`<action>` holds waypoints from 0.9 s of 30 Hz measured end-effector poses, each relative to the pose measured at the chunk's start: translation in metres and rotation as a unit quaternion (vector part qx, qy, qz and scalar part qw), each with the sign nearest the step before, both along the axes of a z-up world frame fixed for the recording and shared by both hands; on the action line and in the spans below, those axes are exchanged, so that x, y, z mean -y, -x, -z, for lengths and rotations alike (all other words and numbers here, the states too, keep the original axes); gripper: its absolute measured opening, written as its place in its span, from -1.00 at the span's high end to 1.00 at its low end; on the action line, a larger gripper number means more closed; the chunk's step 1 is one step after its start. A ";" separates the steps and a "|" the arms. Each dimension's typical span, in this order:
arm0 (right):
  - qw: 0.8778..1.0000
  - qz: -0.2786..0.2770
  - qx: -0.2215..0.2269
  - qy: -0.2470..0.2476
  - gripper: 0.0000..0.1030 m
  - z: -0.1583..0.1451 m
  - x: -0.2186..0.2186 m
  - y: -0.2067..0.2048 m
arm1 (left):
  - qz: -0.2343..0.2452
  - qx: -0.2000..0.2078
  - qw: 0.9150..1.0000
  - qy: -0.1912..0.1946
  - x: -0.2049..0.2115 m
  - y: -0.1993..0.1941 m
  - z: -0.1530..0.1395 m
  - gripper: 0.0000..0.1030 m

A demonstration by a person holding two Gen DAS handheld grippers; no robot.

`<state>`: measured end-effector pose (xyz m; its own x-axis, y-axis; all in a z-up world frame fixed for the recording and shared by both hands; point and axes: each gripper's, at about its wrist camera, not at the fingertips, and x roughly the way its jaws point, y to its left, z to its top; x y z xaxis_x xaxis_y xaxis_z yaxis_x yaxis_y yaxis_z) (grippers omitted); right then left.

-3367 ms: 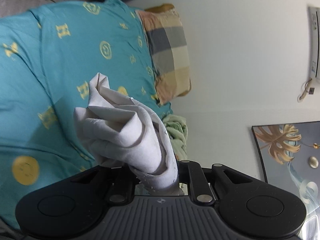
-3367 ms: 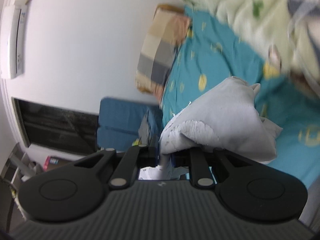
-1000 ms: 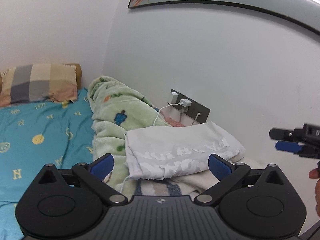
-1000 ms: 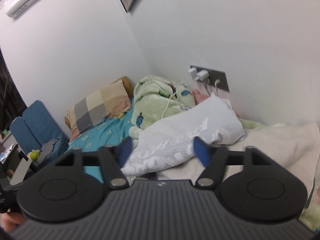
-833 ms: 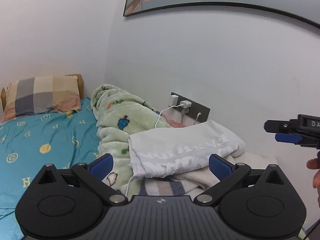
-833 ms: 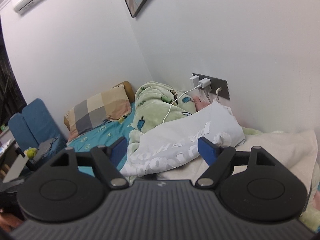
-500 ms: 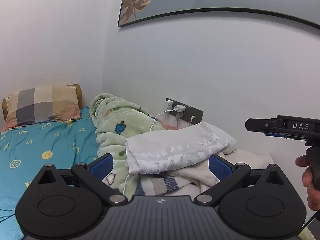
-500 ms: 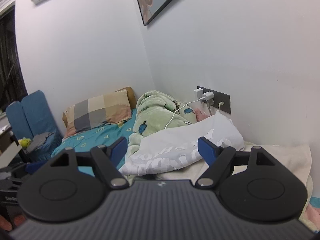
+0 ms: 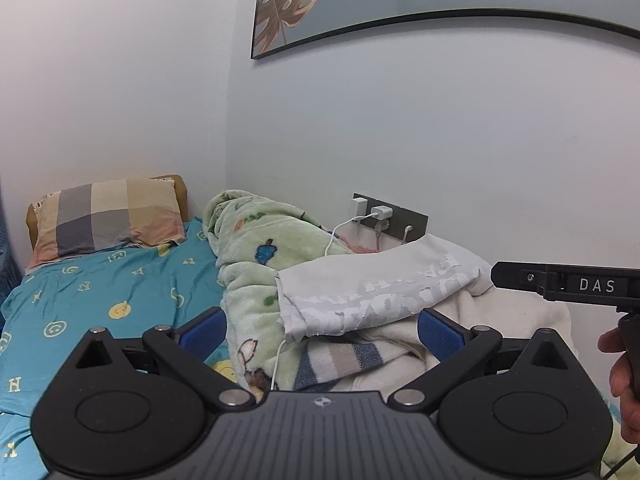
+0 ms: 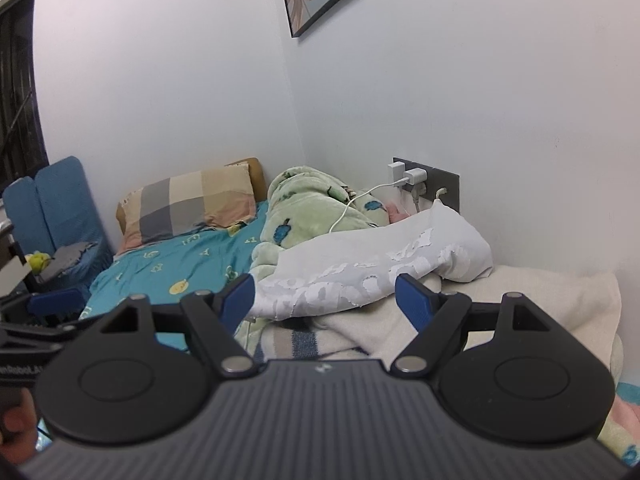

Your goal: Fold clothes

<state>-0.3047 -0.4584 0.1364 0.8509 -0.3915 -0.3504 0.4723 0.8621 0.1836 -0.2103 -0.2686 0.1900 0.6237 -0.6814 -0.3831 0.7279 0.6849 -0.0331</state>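
A folded white garment with cracked white lettering [image 9: 380,288] lies on top of a cream folded cloth with grey and blue stripes [image 9: 352,354], against the wall. It also shows in the right wrist view [image 10: 360,264]. My left gripper [image 9: 322,328] is open and empty, held back from the pile. My right gripper [image 10: 324,300] is open and empty, also short of the garment. The right gripper's body shows at the right edge of the left wrist view [image 9: 568,284].
A green fleece blanket [image 9: 256,248] is heaped left of the pile on the teal bed sheet [image 9: 100,292]. A checked pillow [image 9: 104,216] lies at the bed head. A wall socket [image 9: 390,220] with white chargers and cable sits behind the pile. Blue cushions [image 10: 56,208] stand far left.
Both grippers earlier held the white garment bunched up; it now lies folded on the pile and both grippers are open. Over the last second both have drawn back and risen slightly.
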 end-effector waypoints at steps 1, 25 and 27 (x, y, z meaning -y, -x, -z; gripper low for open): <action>1.000 0.001 0.000 0.002 -0.53 0.000 -0.002 0.000 | 0.000 0.001 1.000 0.000 -0.001 0.001 0.000 -0.99; 0.997 0.050 0.014 0.052 -0.53 0.013 -0.042 0.013 | -0.030 0.038 0.998 0.026 -0.026 0.018 0.001 -0.99; 0.997 0.051 0.017 0.051 -0.53 0.015 -0.046 0.013 | -0.034 0.036 0.998 0.028 -0.029 0.016 0.001 -0.99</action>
<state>-0.3181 -0.4124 0.1213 0.8154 -0.5086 -0.2764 0.5535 0.8248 0.1154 -0.2262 -0.2391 0.1895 0.6936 -0.6557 -0.2983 0.6819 0.7312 -0.0216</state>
